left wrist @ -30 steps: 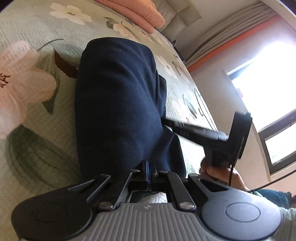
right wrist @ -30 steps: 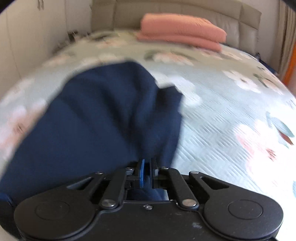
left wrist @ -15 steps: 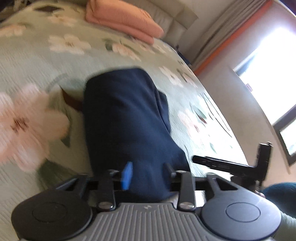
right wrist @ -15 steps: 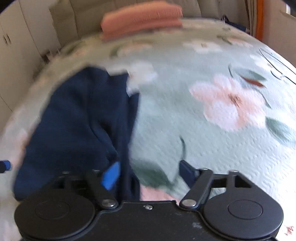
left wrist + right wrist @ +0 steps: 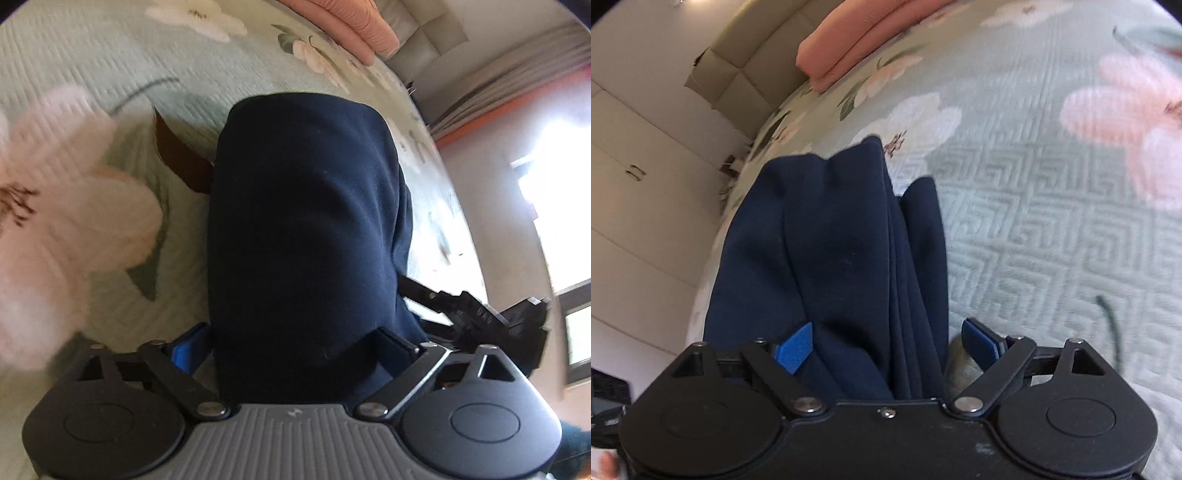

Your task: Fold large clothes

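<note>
Our left gripper (image 5: 295, 341) has its jaws opening, spread wide, with the navy garment (image 5: 306, 221) lying folded on the bed (image 5: 92, 81) between them, unpinched. Our right gripper (image 5: 886, 341) is opening too, the garment's layered edge (image 5: 908, 277) between its spread jaws.

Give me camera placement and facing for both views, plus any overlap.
Left wrist: on the left gripper, angled down at the folded navy garment on the floral bedspread; jaws opening around the cloth; right gripper at right.
Right wrist: on the right gripper, angled down along the garment's layered edge toward the headboard; jaws opening, cloth between.
Shared: garment, bedspread, pink folded bedding.
</note>
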